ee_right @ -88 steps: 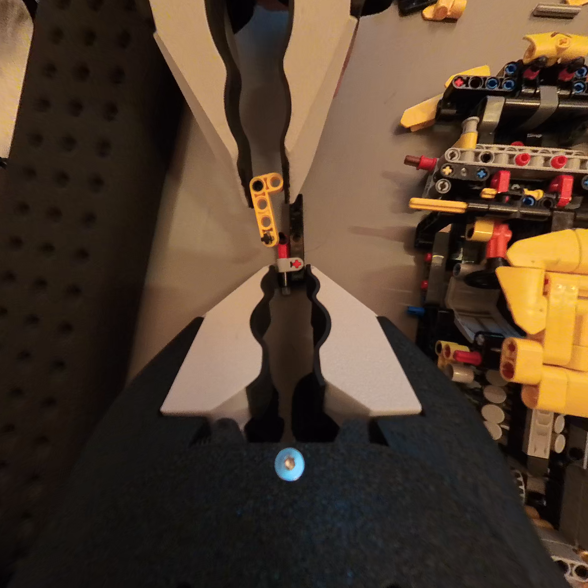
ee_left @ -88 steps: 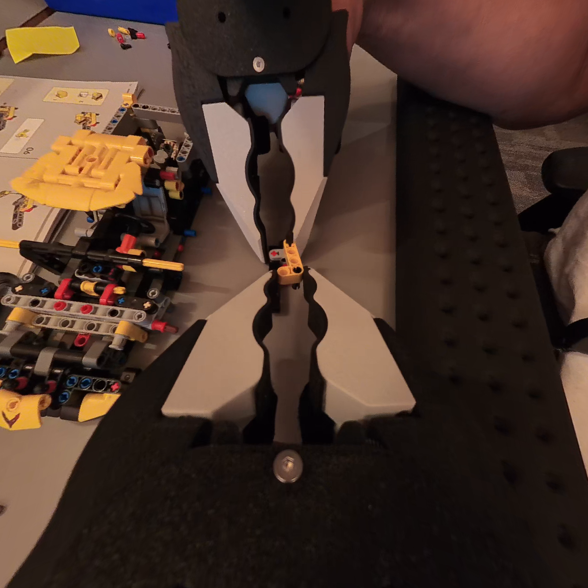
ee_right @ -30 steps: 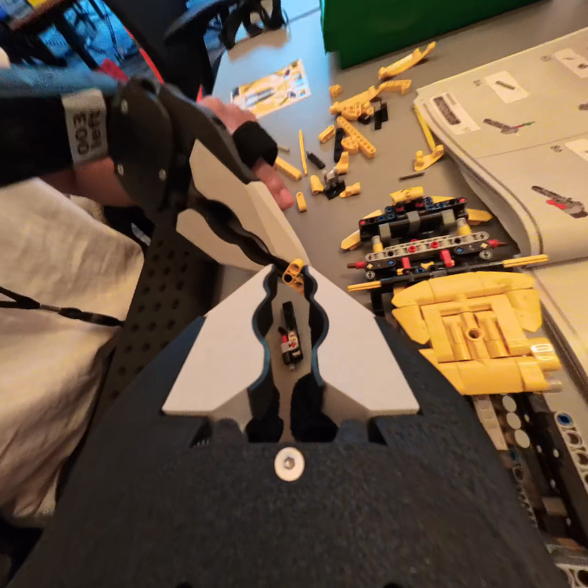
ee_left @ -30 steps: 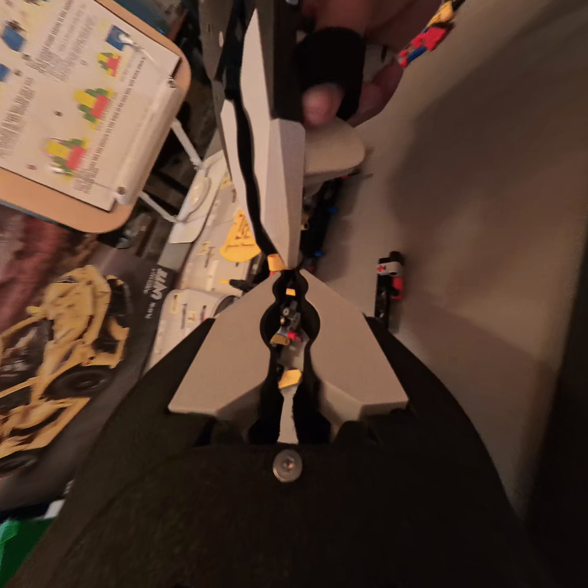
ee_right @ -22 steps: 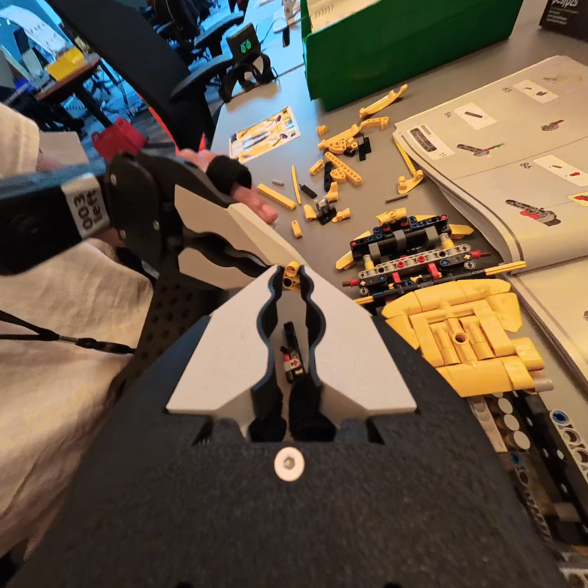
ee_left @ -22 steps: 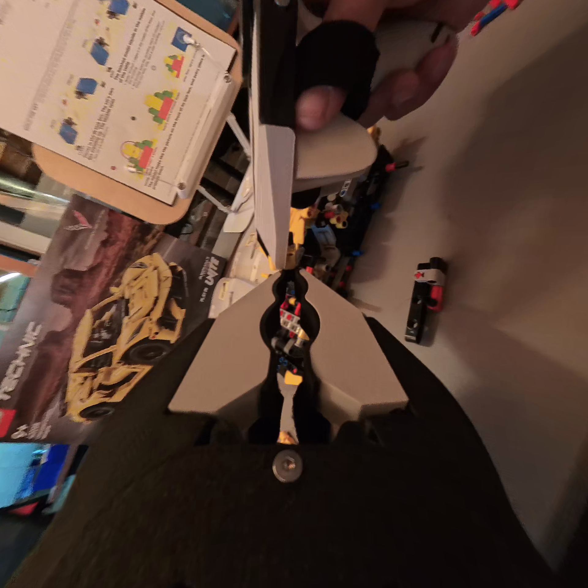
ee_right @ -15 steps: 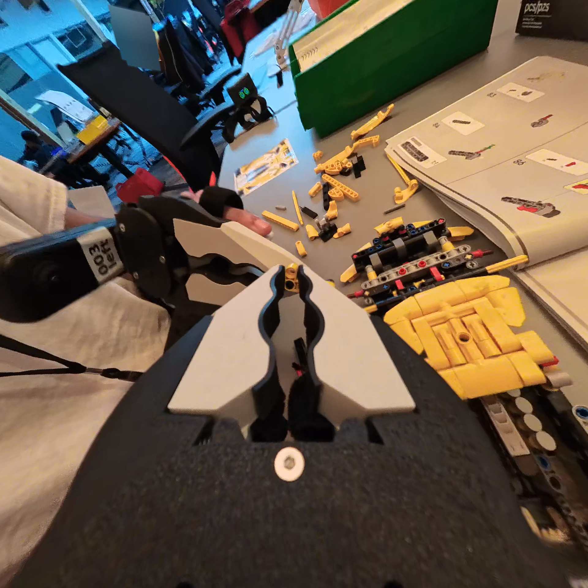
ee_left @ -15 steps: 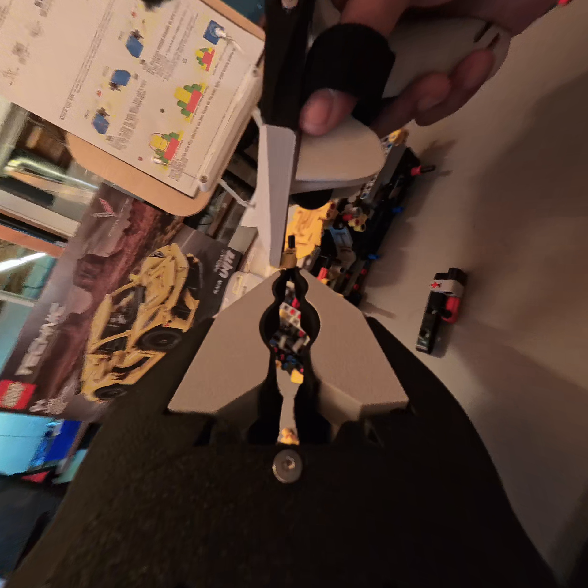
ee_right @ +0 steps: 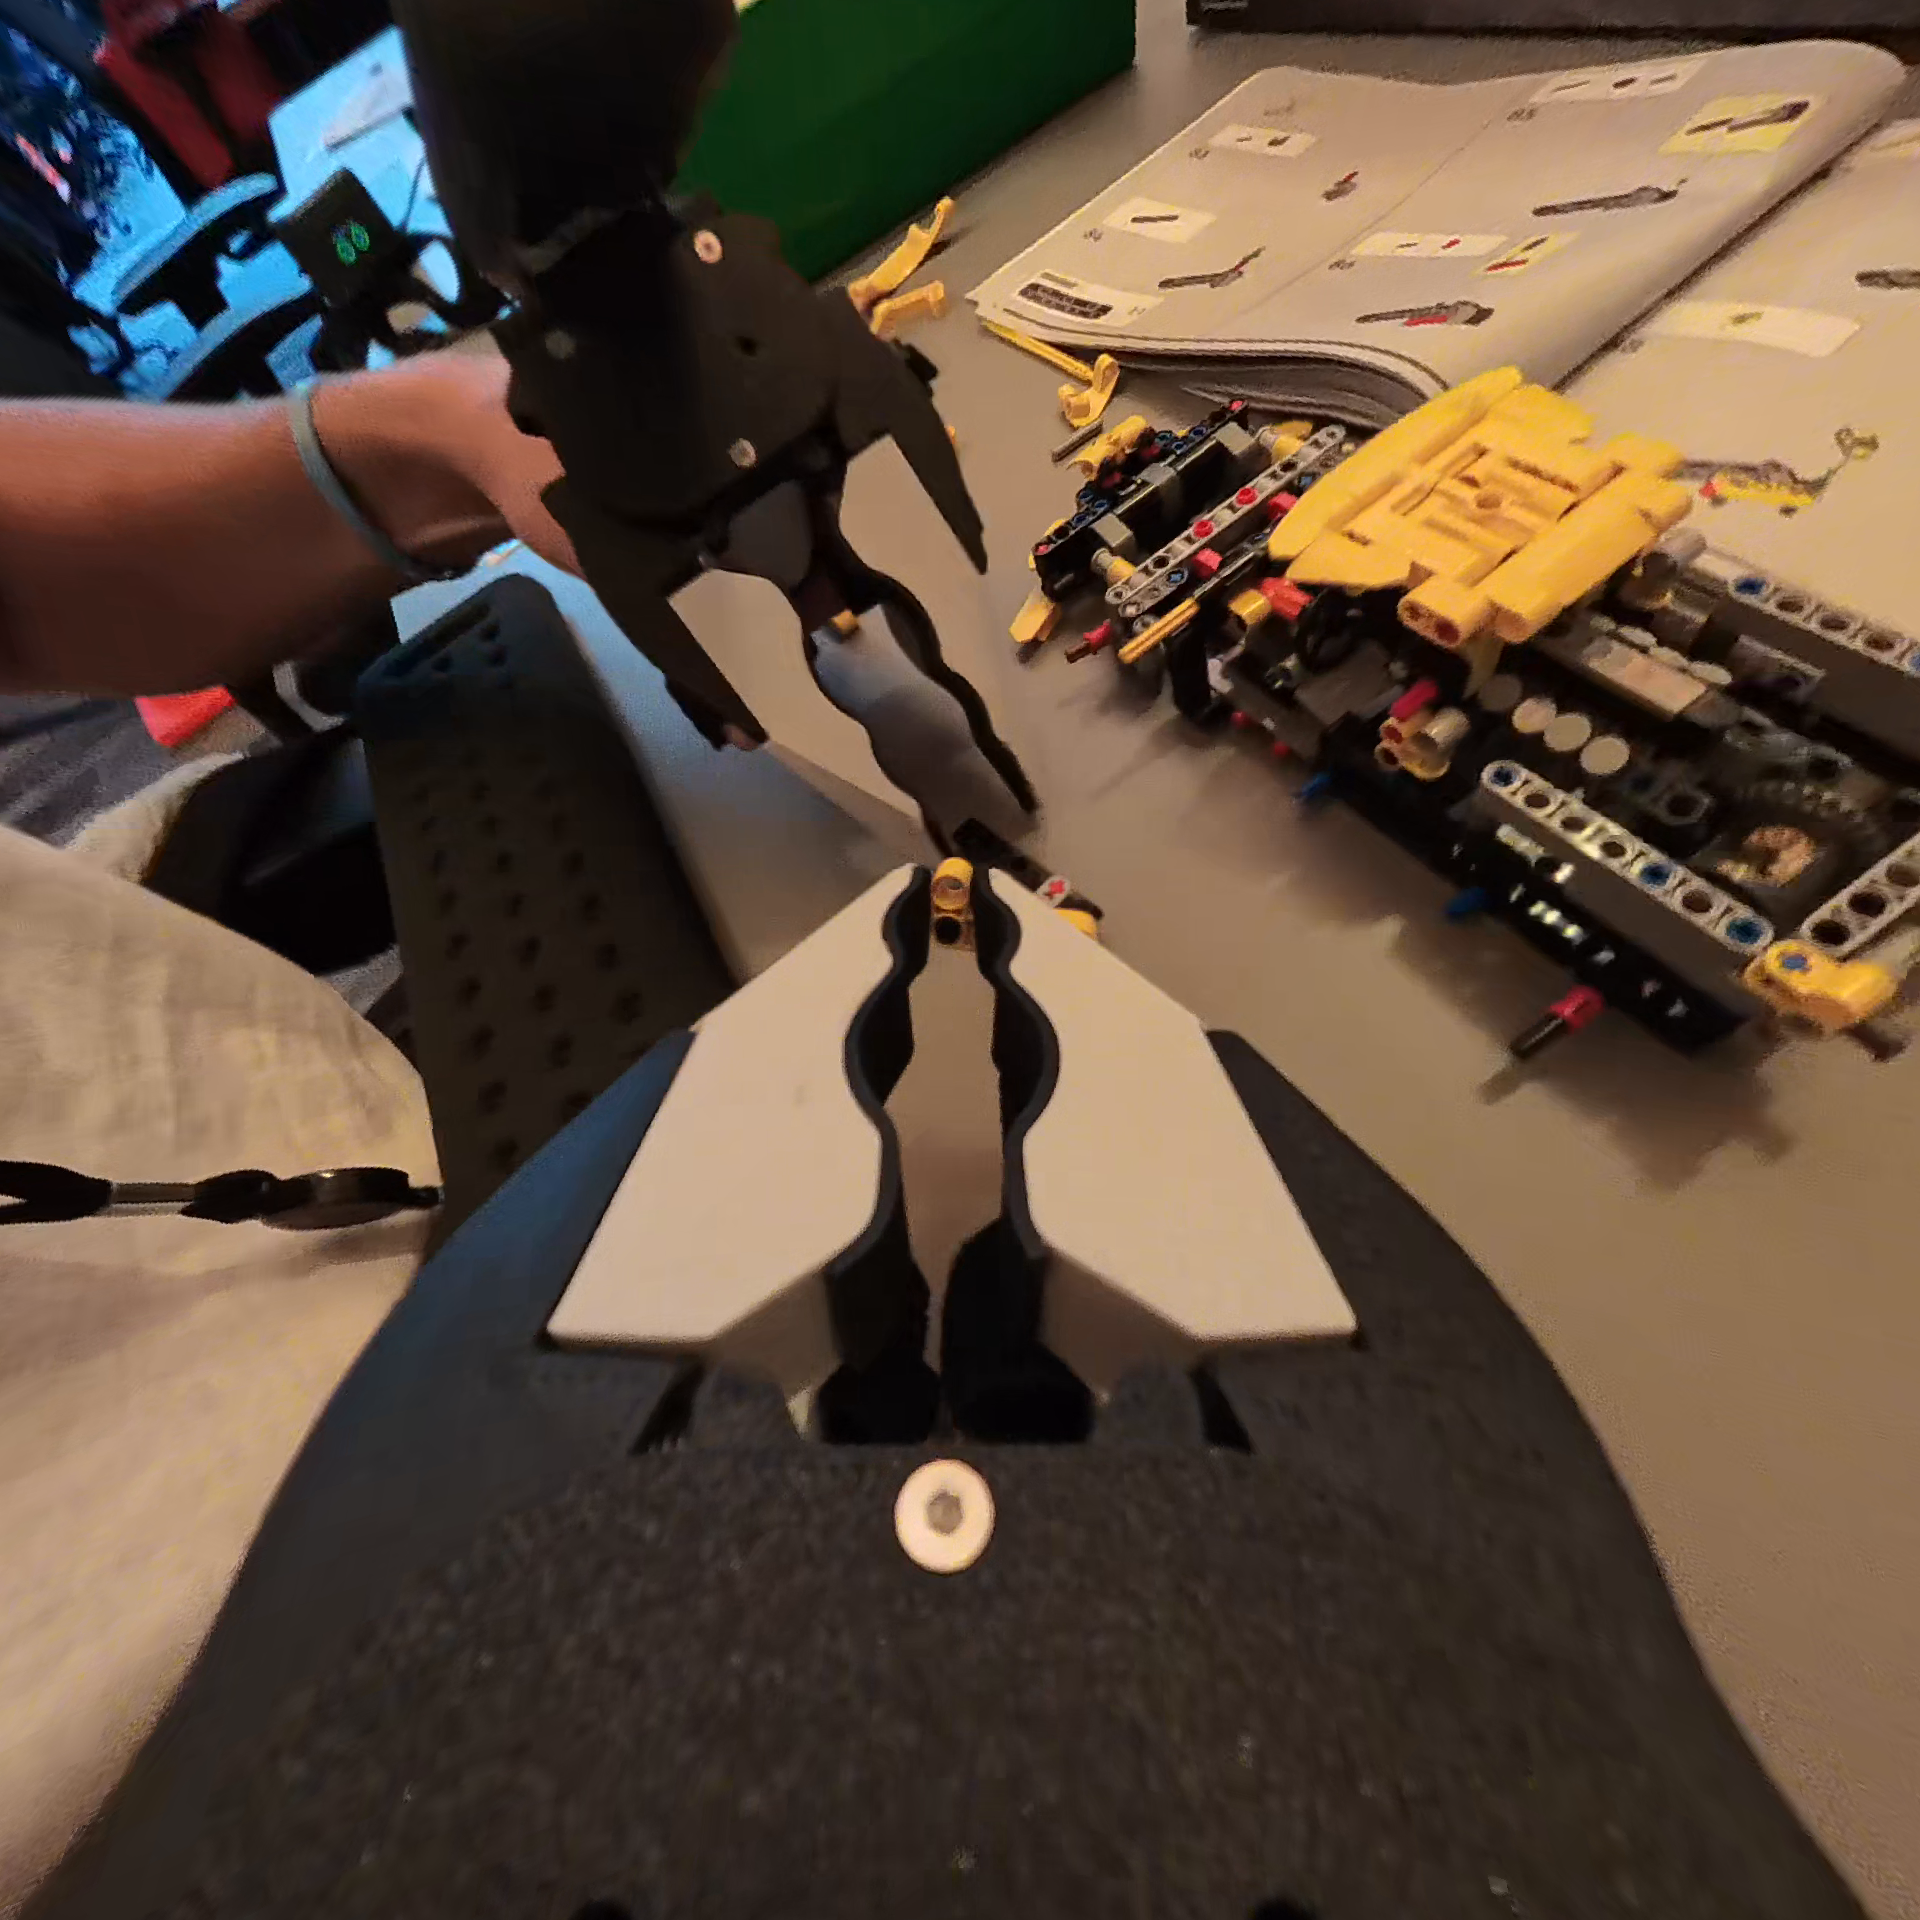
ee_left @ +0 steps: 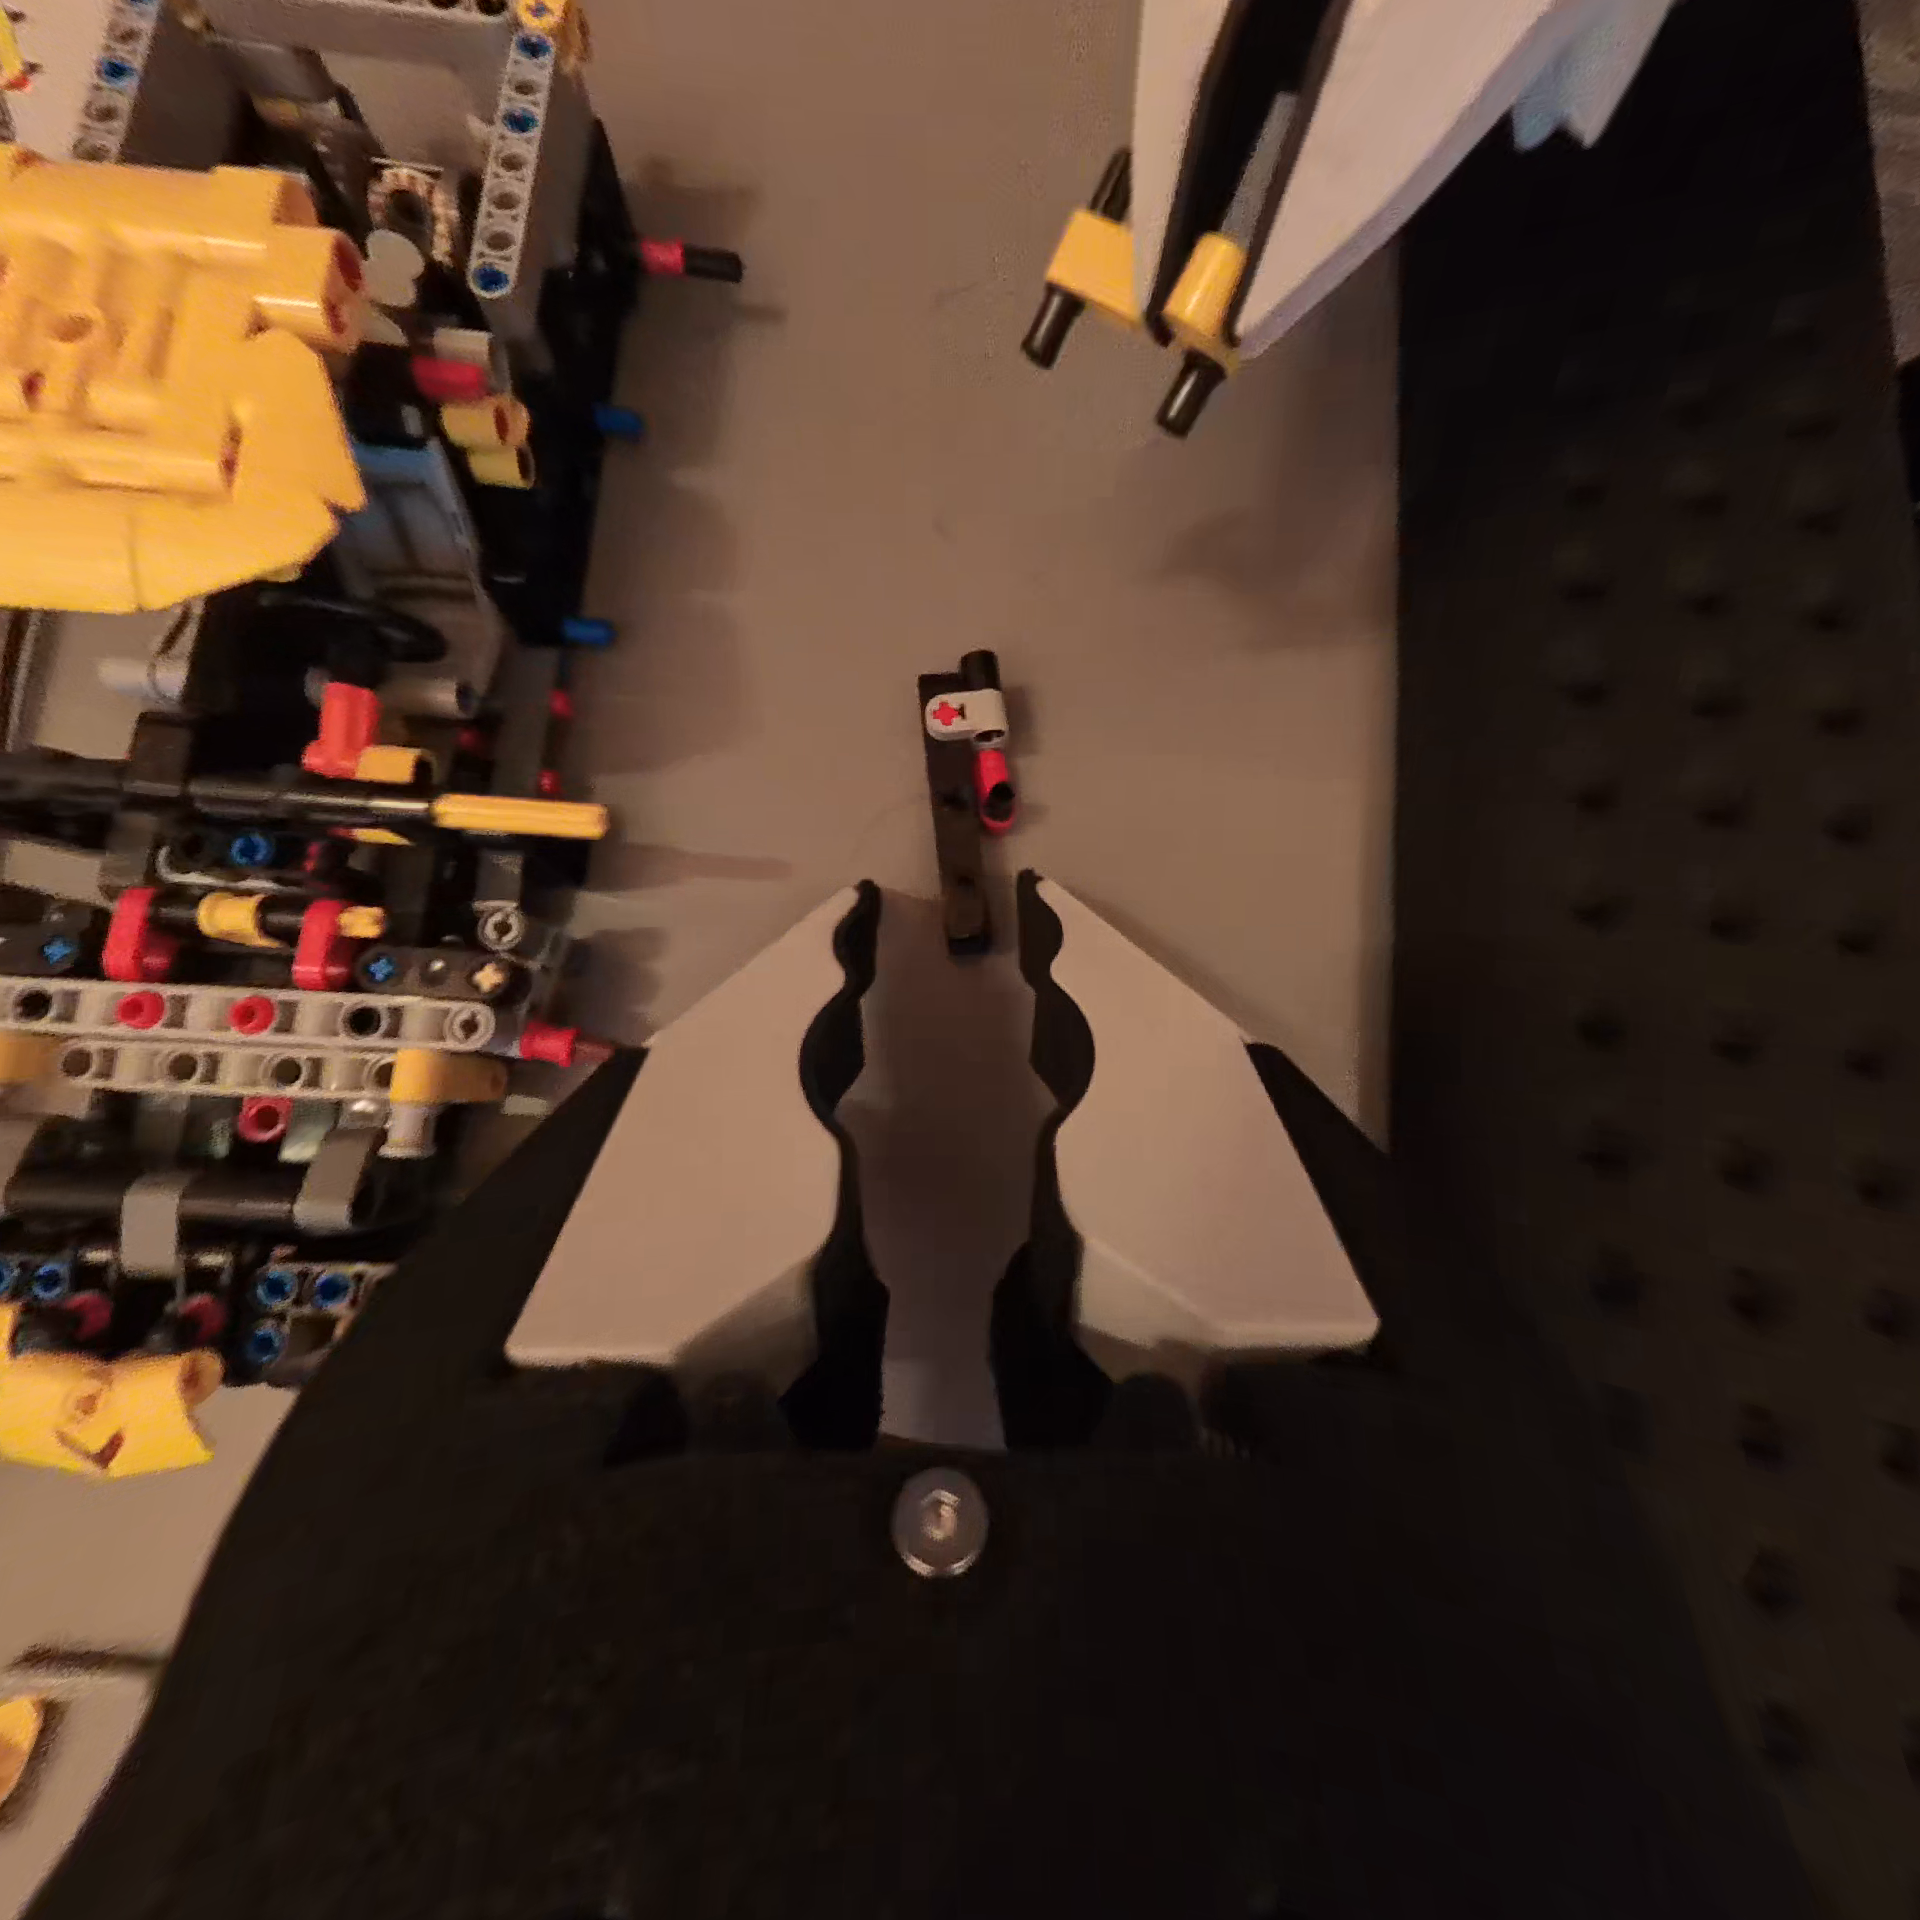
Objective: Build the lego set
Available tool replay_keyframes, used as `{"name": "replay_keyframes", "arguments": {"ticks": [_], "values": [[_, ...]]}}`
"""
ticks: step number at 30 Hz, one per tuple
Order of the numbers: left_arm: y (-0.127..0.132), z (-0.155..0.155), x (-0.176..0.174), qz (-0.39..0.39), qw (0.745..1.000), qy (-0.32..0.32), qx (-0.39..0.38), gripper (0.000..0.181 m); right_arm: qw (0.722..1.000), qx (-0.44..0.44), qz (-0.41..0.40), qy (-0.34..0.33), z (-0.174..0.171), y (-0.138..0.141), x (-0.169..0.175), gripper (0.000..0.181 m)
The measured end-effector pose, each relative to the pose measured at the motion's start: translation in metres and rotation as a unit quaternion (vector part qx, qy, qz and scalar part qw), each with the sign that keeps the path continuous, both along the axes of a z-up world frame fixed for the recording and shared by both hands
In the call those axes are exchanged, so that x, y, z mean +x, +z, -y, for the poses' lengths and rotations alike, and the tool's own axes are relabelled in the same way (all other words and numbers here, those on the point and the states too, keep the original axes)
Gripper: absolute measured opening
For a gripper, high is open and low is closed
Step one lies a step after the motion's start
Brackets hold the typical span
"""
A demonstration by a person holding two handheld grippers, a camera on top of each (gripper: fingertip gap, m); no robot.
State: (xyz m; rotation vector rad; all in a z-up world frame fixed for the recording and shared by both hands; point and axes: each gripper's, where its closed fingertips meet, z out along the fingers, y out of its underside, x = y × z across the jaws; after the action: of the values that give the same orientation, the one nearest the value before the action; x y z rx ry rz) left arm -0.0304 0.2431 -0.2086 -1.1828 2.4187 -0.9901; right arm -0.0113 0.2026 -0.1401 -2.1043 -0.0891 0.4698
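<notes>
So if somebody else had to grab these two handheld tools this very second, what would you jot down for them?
Left tool: open, empty, its tips either side of the near end of the small black beam assembly, which lies loose on the grey table.
Right tool: shut on a yellow piece with black pins, held above the table just beyond that assembly.
The half-built yellow and black car sits farther along the table, with the open instruction booklet behind it.
Done: much of the car's frame and a yellow panel.
Left: probably pick up the black assembly, join the yellow piece, fit both to the car.
</notes>
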Motion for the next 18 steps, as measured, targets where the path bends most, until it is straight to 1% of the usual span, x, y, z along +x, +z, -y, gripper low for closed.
{"name": "replay_keyframes", "arguments": {"ticks": [2, 4, 7, 10, 11, 12, 14, 16, 18], "values": [[-0.004, 0.0, 0.005, 0.005, 1.0, 0.002, 0.013, 0.008, 1.0, -0.004, -0.004, -0.011, 0.004, -0.002, -0.002, 0.007], [-0.003, 0.0, 0.01, 0.019, 0.999, 0.009, 0.032, 0.008, 0.999, -0.018, 0.016, -0.041, 0.004, -0.008, 0.006, 0.007], [0.012, 0.005, 0.017, 0.093, 0.99, 0.015, 0.107, 0.007, 0.995, -0.019, 0.045, -0.085, 0.0, -0.011, 0.011, 0.007], [0.026, 0.008, 0.024, 0.16, 0.964, 0.074, 0.198, 0.007, 0.985, 0.004, 0.102, -0.139, -0.006, -0.004, 0.009, 0.007], [0.033, 0.007, 0.027, 0.182, 0.953, 0.113, 0.215, 0.007, 0.98, 0.004, 0.125, -0.156, -0.006, -0.003, 0.008, 0.007], [0.041, 0.006, 0.029, 0.204, 0.942, 0.15, 0.22, 0.007, 0.973, 0.002, 0.153, -0.172, -0.006, -0.002, 0.008, 0.007], [0.054, 0.008, 0.031, 0.24, 0.926, 0.207, 0.204, 0.007, 0.962, 0.009, 0.182, -0.204, -0.003, -0.002, 0.01, 0.007], [0.058, 0.01, 0.03, 0.253, 0.918, 0.228, 0.203, 0.007, 0.959, 0.015, 0.183, -0.215, -0.004, -0.003, 0.008, 0.007], [0.062, 0.015, 0.028, 0.262, 0.917, 0.222, 0.203, 0.007, 0.958, 0.036, 0.178, -0.224, -0.006, 0.003, 0.005, 0.007]]}}
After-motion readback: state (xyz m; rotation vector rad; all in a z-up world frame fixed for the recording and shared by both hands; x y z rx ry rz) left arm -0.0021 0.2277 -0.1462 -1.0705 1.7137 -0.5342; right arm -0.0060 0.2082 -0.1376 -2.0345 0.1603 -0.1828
